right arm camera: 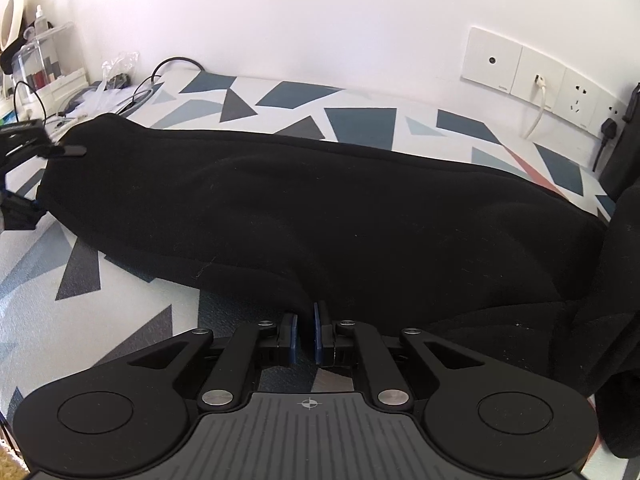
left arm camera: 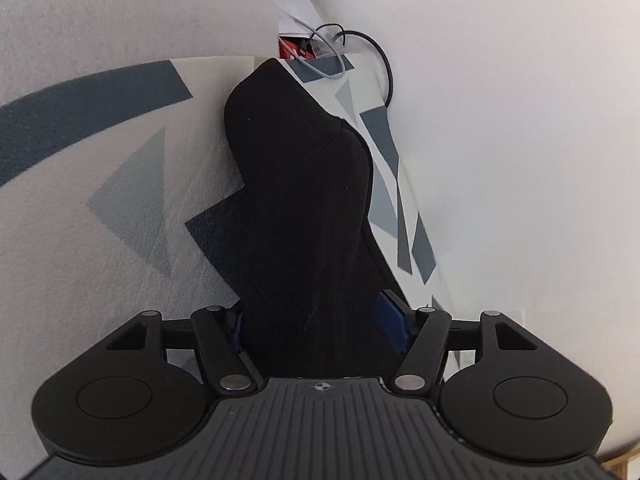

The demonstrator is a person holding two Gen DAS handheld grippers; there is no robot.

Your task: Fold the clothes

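One long black knit garment is laid across the geometric blue, grey and white patterned table cover, with its long axis running from the cluttered left end of the surface to the right end, roughly parallel to the white wall behind. In the right wrist view the near long edge of the cloth is seen to run directly in front of the right gripper, so that this gripper faces the garment broadside, about midway along its length. The left gripper is positioned at one narrow end, and from there the garment is seen lengthwise, stretching straight away along the gripper's own forward line toward a tangle of thin black and grey cables. The left jaws are spread fairly wide with the dark fabric bunched between the blue pads; whether the cloth is actually pinched cannot be told, since the contact is hidden. The right jaws are nearly closed, with only a narrow gap between the blue-edged pads; the hem appears to lie at or just beyond the tips, and a grip on it cannot be confirmed. For a fold made across the long axis the left gripper is judged the better placed, being already at an end; for a fold along the long axis the right gripper is judged the nearer to the relevant edge.
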